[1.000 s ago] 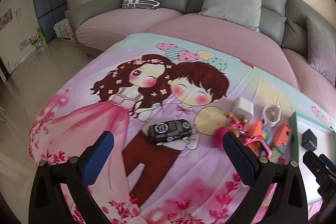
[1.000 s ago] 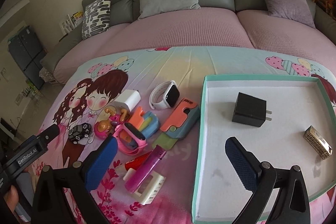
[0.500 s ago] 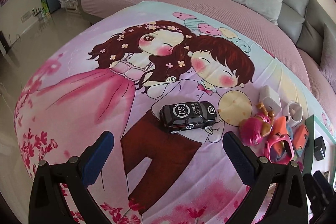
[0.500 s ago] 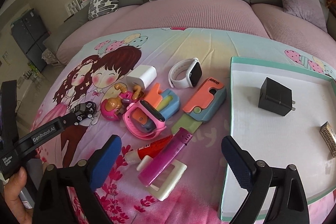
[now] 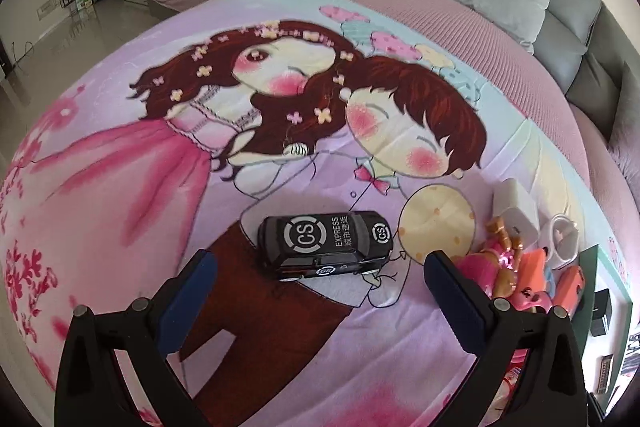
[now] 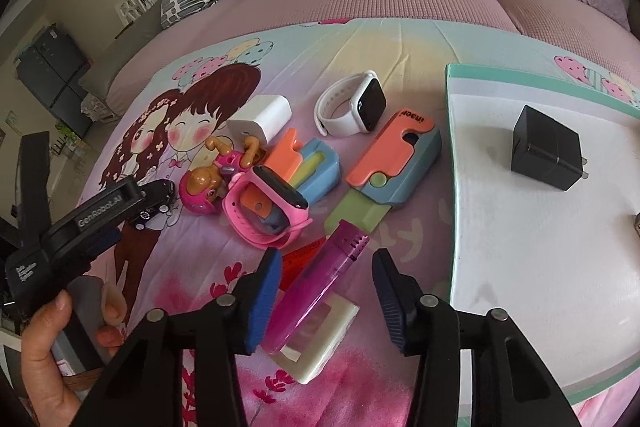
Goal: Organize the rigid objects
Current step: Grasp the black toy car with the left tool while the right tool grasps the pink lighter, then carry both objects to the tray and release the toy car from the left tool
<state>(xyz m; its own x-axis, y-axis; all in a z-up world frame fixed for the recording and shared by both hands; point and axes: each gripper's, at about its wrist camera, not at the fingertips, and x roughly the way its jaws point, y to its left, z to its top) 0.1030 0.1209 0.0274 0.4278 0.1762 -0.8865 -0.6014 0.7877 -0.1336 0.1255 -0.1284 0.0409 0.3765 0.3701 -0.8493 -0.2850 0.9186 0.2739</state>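
A black toy car (image 5: 324, 245) marked "CS EXPRESS" lies on the cartoon-print cloth (image 5: 120, 187). My left gripper (image 5: 319, 259) hovers open just above it, one finger on each side of its near flank. In the right wrist view a translucent purple pen-like stick (image 6: 316, 287) lies between the fingers of my right gripper (image 6: 327, 255). Those jaws are closing; the right pad still stands clear of the stick. A white tray with a teal rim (image 6: 450, 147) holds a black charger cube (image 6: 546, 151).
Clustered left of the tray are a white smartwatch (image 6: 352, 107), a white charger (image 6: 260, 117), a pink watch (image 6: 268, 211), an orange-and-blue cutter (image 6: 394, 155), a pink doll (image 6: 204, 187), a red tube (image 6: 300, 259) and a white frame (image 6: 320, 339). A sofa lies behind.
My left gripper has come down over the black car, which now looks much larger. My right gripper sank over the purple stick and its jaws narrowed a lot.
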